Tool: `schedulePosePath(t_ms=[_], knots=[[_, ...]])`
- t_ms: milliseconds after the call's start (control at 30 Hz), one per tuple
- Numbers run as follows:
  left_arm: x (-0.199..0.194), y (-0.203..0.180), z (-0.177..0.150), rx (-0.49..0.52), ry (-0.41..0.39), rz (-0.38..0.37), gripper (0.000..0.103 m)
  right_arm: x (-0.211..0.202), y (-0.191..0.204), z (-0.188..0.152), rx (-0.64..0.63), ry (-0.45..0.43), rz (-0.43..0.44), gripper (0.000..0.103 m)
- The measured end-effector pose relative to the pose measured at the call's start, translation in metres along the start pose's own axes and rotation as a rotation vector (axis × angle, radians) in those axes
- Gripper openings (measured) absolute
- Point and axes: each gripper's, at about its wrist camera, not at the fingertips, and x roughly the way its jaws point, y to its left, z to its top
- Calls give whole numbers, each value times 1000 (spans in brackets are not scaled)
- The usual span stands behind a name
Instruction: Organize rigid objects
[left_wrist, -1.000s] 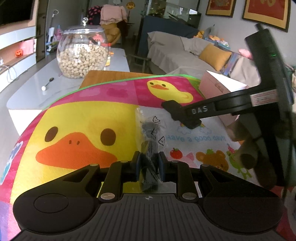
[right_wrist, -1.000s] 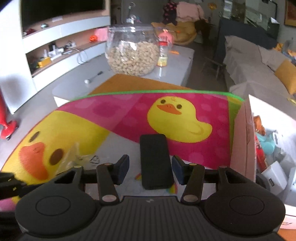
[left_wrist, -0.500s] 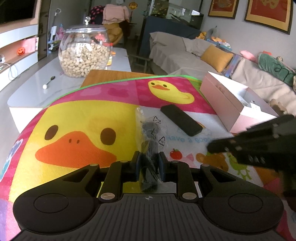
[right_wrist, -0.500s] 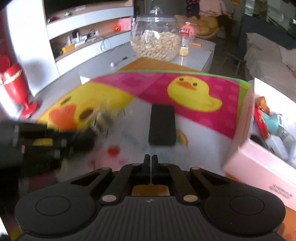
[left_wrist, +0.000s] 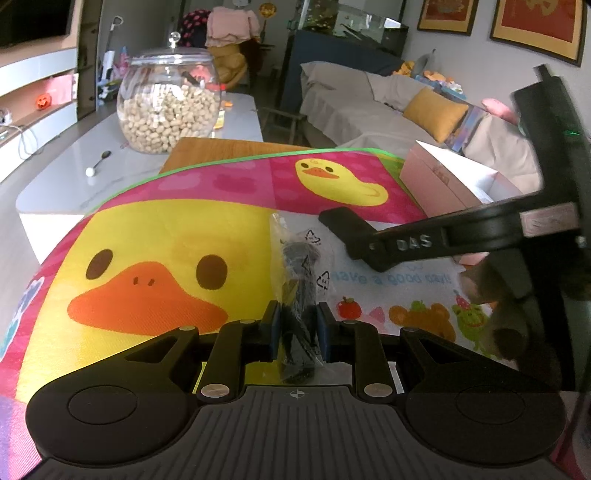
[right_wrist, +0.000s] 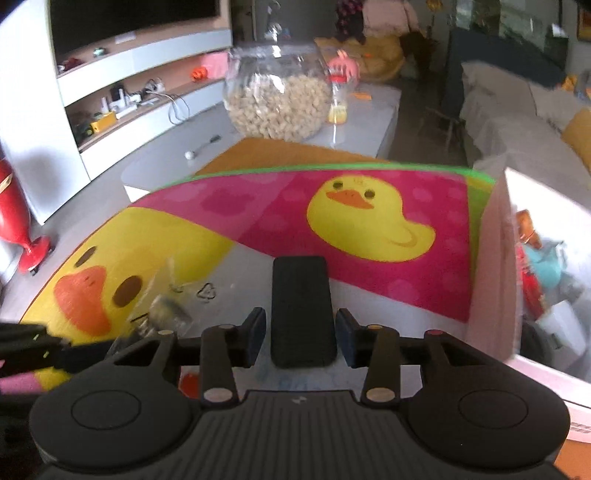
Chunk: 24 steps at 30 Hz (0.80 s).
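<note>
Two tongs work over one low table (left_wrist: 207, 147) covered by a bright mat (left_wrist: 236, 184) printed with two yellow ducks, one large and one small. The left tongs (left_wrist: 295, 325) are clamped on one clear plastic bag (left_wrist: 299, 273) that holds a dark item, and the bag lies along the mat in front of them. The right tongs (right_wrist: 301, 332) have just been opening; they stand part open on either side of one flat black rectangular device (right_wrist: 301, 302), which lies on the mat between the pads (right_wrist: 255, 332) with a thin gap showing on each side. In the left wrist view these tongs reach in from the right, over the same black device (left_wrist: 343, 225). One pink open box (right_wrist: 495, 266) stands at the mat's right edge, with several items inside that are too jumbled to count. Beyond the mat, one round glass jar (left_wrist: 168, 107) full of pale nuts stands on a grey surface, with one spoon (left_wrist: 98, 162) near it.
</note>
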Motion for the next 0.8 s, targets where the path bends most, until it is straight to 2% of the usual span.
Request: schedulePosePath(t_ms=[67,200,400,467,533,633,767,800], knots=[[0,1,0,-3,0,-5,24,0,-1,0,14,-8,13,40],[0,1,0,-6,-2,-5,24,-13,5,-10,-60,11,61,38],[0,0,0,-9,-1,-2,24,-50,7,-49,-203,32,123,38],[1,-1,1,-8,0,2,24,-61,2,-59,-226,35,115,41],[1,-2,1,-8,1,7,24,-70,-5,-66,-247,25,71,44],[1,-3,1,-8,2,10,24,-75,-14,-72,-263,-2,-46,47],[1,-3,1,-9,2,9,24,-71,-18,-75,-249,-48,-295,47],[1,-3,1,-10,1,9,24,-72,-21,-76,-215,-53,-288,47]])
